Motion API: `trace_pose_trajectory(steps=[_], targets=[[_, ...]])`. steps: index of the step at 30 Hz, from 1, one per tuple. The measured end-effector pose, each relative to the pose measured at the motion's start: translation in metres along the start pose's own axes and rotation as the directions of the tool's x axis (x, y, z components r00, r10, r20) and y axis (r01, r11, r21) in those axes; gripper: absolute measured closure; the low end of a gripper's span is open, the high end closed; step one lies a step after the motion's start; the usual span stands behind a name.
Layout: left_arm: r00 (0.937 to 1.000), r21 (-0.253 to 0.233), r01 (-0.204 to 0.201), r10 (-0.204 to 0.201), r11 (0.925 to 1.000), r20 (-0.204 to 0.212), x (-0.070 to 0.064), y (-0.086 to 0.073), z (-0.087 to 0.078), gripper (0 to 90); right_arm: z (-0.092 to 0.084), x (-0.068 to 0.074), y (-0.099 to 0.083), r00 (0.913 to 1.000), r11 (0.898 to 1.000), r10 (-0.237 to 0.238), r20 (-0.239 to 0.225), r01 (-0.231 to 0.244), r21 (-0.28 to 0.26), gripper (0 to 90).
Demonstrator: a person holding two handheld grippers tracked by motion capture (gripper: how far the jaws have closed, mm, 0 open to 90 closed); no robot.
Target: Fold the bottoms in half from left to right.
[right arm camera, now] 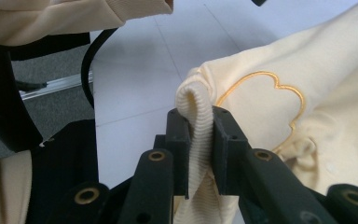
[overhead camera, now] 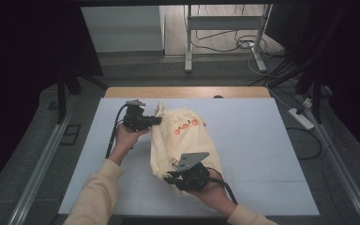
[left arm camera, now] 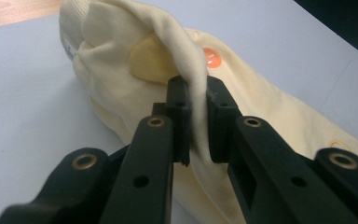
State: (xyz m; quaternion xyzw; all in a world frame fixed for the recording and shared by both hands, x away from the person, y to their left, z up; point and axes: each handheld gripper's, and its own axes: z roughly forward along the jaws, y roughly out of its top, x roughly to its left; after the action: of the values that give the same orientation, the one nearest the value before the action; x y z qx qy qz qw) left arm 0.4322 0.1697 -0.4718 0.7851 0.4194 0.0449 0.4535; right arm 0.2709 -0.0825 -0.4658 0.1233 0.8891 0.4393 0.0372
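A cream sweatshirt with orange marks on its front lies bunched in the middle of the white table. My left gripper is at the garment's far left edge, shut on a fold of the cream fabric. My right gripper is at the near edge, shut on the ribbed hem, which stands up between the pads. An orange embroidered outline shows on the cloth beside the right jaws. An orange button-like mark lies beyond the left jaws.
A wooden table edge runs along the far side. Beyond it stand a metal frame's legs and loose cables on the floor. A power strip lies to the right of the table. Cream sleeves come in from the bottom.
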Motion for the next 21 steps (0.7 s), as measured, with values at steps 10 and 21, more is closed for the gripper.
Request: trace_pose_trajectory(steps=[10,21], targets=[[0.9998,0.017,-0.021,0.021,0.9996,0.0,-0.008,0.007,0.006,81.6,-0.013,-0.006,-0.011,0.9993,1.0,0.028,0.024,-0.028,-0.007,78.3],[0.9995,0.026,-0.03,0.029,0.9992,0.007,-0.014,0.01,0.015,81.6,-0.022,-0.01,-0.021,0.9974,0.998,0.055,0.046,-0.055,-0.008,78.3]])
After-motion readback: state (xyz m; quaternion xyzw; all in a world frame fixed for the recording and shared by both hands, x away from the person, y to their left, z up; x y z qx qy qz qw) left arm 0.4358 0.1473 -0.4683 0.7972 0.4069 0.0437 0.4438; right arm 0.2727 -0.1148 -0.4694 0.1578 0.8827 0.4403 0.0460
